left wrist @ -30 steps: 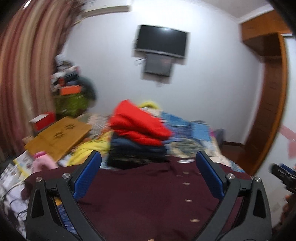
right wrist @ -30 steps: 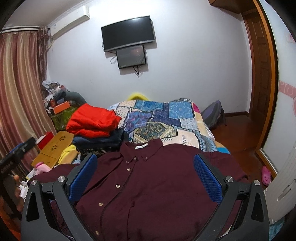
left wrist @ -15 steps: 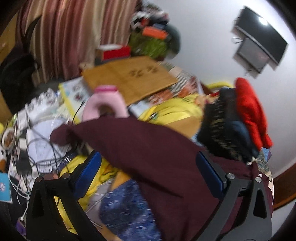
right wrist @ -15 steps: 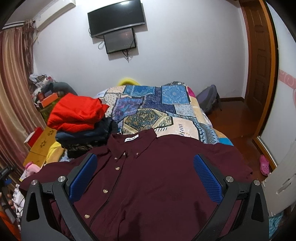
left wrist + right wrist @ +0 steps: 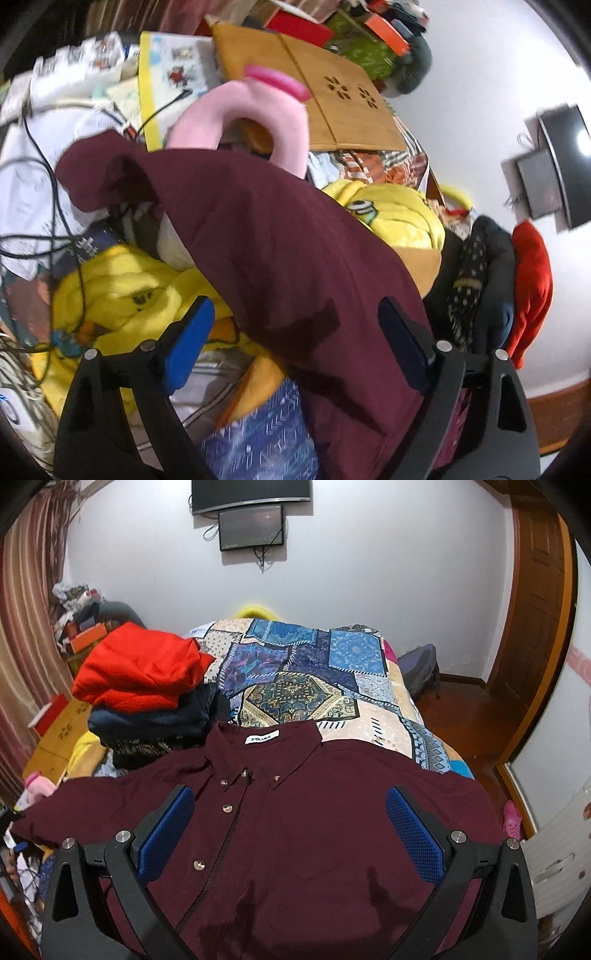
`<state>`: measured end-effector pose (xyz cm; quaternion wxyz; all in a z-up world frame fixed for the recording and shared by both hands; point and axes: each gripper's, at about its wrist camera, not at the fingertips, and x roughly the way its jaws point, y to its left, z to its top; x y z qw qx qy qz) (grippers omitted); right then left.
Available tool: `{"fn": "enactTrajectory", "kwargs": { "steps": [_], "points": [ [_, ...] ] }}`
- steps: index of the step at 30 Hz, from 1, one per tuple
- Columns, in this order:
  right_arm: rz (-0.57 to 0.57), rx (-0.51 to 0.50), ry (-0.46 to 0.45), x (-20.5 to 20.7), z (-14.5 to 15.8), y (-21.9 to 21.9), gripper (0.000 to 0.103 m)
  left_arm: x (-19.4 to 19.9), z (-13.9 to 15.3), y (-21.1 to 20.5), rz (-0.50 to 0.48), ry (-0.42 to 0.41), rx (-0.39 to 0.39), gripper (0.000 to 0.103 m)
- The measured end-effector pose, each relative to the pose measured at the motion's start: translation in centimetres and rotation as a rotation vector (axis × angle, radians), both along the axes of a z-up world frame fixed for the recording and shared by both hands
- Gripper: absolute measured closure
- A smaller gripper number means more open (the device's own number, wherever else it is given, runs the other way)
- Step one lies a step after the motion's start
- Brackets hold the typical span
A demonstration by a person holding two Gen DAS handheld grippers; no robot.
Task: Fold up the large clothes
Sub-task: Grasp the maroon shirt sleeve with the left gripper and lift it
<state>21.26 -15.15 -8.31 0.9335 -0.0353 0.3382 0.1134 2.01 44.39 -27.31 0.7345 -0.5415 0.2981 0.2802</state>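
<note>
swung down and rolled over toward the bedside clutter since a second ago: left gripper [image 5: 295,332], now over the shirt's sleeve [image 5: 258,229] instead of facing the far wall. jaws closing at this moment, sleeve cloth lying between the blue pads but not yet pinched. right gripper [image 5: 291,834] eased forward a little, hovering over the chest of the maroon shirt [image 5: 295,849], jaws released and wide, nothing between them but the cloth below.

lies face up and buttoned on the patchwork bedspread [image 5: 295,686], collar toward the far wall, just beside the stack of folded clothes [image 5: 147,694]. left sleeve draped off the bed edge over a yellow blanket [image 5: 122,288] and near a pink pillow [image 5: 258,114], with cables [image 5: 44,192] close by.

looks like the first fold: taking the left sleeve to bring it across the body. calls next for a firm pinch on the sleeve cloth alone, clear of blanket and cables, then a lift and sweep inward over the chest. right side untouched so far.
</note>
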Motion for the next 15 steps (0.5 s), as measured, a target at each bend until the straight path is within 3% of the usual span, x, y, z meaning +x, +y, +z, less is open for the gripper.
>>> {"fn": "enactTrajectory", "kwargs": {
  "steps": [4, 7, 8, 9, 11, 15],
  "points": [
    [0.006, -0.019, 0.001, 0.4, 0.0, 0.3, 0.000, -0.1, -1.7, 0.8, 0.035, -0.062, -0.063, 0.027],
    [0.010, -0.026, 0.006, 0.5, -0.1, 0.7, 0.000, 0.2, -1.8, 0.8, 0.025, -0.074, -0.065, 0.051],
    [0.011, -0.027, 0.007, 0.6, -0.1, 0.7, 0.000, 0.3, -1.7, 0.7, 0.021, -0.065, -0.050, 0.064],
    [0.013, -0.028, 0.008, 0.6, -0.1, 0.8, 0.000, 0.6, -1.1, 0.5, 0.009, -0.044, -0.016, 0.076],
    [0.015, -0.030, 0.011, 0.5, -0.2, 0.9, 0.000, 0.9, -0.1, 0.2, -0.009, -0.012, 0.039, 0.086],
    [0.018, -0.021, 0.009, 0.5, -0.1, 0.8, 0.000, 2.7, 3.8, -1.3, -0.063, 0.090, 0.233, 0.091]
  ]
}}
